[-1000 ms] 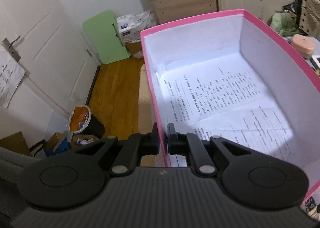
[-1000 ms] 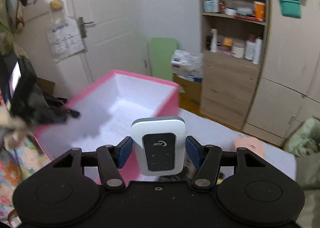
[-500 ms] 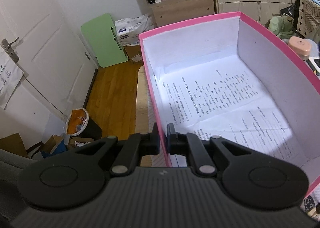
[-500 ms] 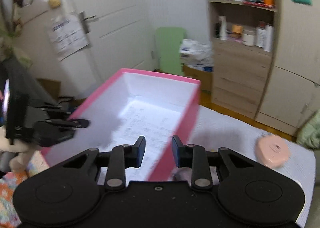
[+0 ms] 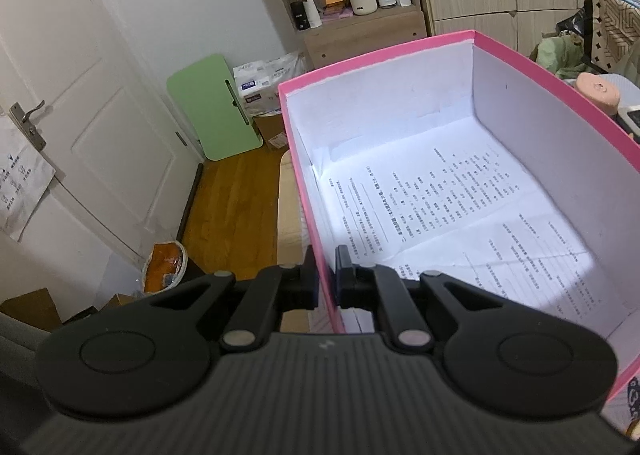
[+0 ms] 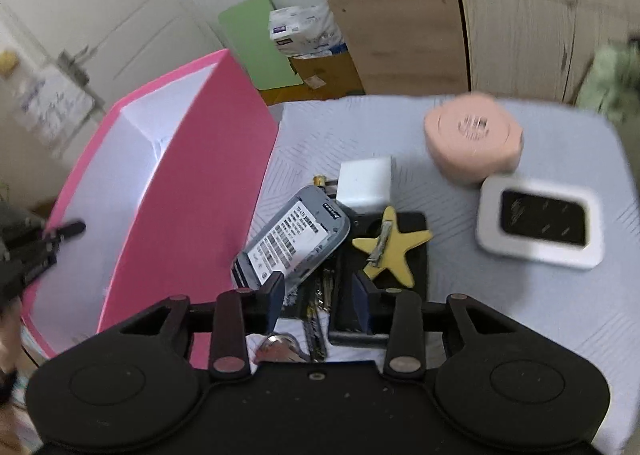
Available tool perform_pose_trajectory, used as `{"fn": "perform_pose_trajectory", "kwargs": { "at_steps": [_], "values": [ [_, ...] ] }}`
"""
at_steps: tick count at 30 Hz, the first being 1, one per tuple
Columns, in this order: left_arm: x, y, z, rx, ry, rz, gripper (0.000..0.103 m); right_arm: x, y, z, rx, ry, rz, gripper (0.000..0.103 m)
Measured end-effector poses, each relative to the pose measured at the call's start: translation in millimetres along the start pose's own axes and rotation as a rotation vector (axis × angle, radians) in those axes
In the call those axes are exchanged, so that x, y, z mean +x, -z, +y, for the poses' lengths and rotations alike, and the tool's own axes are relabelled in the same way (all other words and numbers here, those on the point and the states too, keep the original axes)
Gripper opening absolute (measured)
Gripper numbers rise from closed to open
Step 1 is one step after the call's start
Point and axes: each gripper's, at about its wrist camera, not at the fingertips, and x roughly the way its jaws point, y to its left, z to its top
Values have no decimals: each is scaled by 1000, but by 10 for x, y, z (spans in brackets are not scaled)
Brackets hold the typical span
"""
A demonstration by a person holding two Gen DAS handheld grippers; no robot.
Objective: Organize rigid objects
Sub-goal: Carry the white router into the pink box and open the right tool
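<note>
Box wall [image 5: 316, 215] pinched in left tool [image 5: 326, 275]

Left wrist view was sharp, w/ a bright light patch on the pink box [image 5: 520, 55] floor; right wrist view was motion-blurred, edges bent & dark by fisheye.

The pink box [image 5: 400, 51] stands open-topped, only printed paper [image 5: 460, 211] on its floor. Right of the box, a crowded heap: grey device [image 6: 294, 239], star clip [image 6: 390, 245], white charger [image 6: 366, 181].
</note>
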Motion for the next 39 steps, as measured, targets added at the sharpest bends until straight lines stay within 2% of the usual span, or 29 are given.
{"fn": "perform_pose_trajectory", "kwargs": {
  "at_steps": [4,8,13,16,18,23,27,31,36,39],
  "values": [
    [-11,-27,36,-22,21,13,6,172,-12,-53,94,-76,4,51],
    [8,-64,63,-66,27,37,5,264,-6,6,137,-81,-28,58],
    [119,-192,219,-159,83,115,5,266,40,34,171,-56,-88,59],
    [192,-223,237,-175,87,143,5,246,94,77,144,-17,-118,47],
    [215,-220,222,-171,76,133,4,226,134,132,95,39,-140,29],
    [163,-152,85,-105,20,72,5,101,200,190,14,31,-202,21],
    [145,-140,57,-88,8,51,5,55,184,281,-58,25,-210,18],
    [144,-133,62,-84,11,40,5,93,123,308,-46,-9,-191,17],
    [143,-97,69,-91,12,15,5,319,67,284,15,-33,-113,26],
    [163,-105,86,-101,19,11,5,358,88,284,25,-65,-115,27]
  ]
}}
